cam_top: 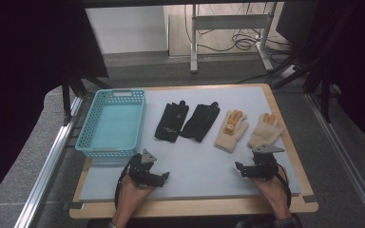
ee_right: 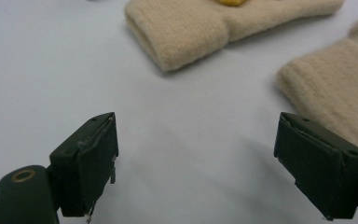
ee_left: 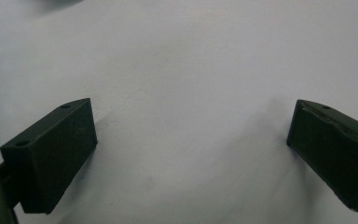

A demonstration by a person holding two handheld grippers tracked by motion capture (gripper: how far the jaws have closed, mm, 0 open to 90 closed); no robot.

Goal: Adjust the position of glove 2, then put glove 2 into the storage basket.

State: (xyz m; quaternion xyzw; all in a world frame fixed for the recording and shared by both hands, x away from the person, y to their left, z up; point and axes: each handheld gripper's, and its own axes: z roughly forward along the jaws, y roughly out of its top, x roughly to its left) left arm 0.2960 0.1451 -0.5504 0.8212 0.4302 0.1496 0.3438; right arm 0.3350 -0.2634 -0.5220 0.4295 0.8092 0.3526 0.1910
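My right gripper (cam_top: 261, 167) is wide open and empty, just short of the cream glove (ee_right: 340, 93), which lies ahead and slightly right, cuff toward me, fingers pointing away. My left gripper (cam_top: 148, 172) (also open, empty) is well apart from it.

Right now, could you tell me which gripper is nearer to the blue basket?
Left. The left gripper sits just below the blue basket's near edge; the right gripper is across the table, beside the cream gloves.
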